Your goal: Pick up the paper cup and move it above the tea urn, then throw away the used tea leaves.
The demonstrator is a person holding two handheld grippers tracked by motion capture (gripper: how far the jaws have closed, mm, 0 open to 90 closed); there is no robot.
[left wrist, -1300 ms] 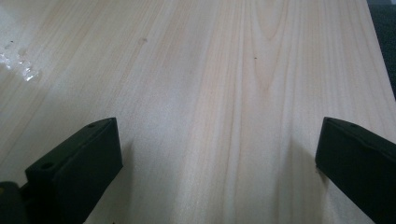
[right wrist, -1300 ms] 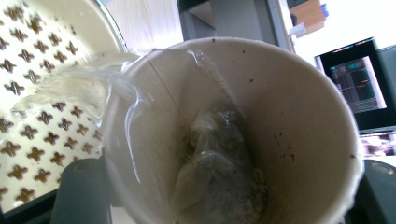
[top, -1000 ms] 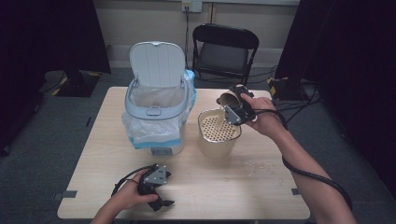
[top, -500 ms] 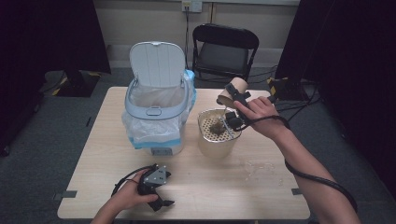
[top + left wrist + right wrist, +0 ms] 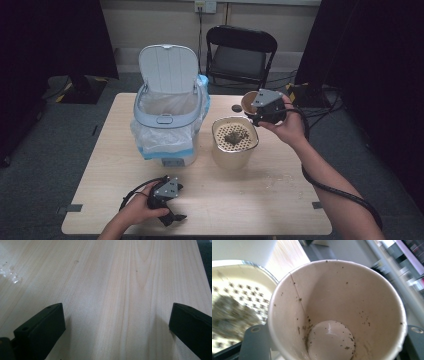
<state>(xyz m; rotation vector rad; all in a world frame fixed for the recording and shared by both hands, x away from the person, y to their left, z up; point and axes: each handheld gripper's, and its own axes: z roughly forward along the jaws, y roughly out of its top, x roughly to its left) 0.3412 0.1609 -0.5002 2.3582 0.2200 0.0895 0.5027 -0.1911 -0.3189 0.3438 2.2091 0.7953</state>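
- Up and back comes the right gripper (image 5: 264, 111) since a second ago: then it held the paper cup (image 5: 248, 101) tipped low over the strainer pot (image 5: 235, 142), now it holds the cup higher, off the pot's far right rim.
- Its jaws pinch the cup's wall; the cup (image 5: 337, 312) lies tilted, mouth facing the camera, only specks clinging inside.
- Wet tea leaves (image 5: 231, 136) sit heaped on the pot's perforated insert.
- Key relation: the open lined bin (image 5: 167, 117) stands left of the cup, beyond the pot, so my guess is a leftward carry, right hand nearer.
- Left gripper (image 5: 167, 212) rests on the table (image 5: 120, 277), jaws spread, nothing between them.
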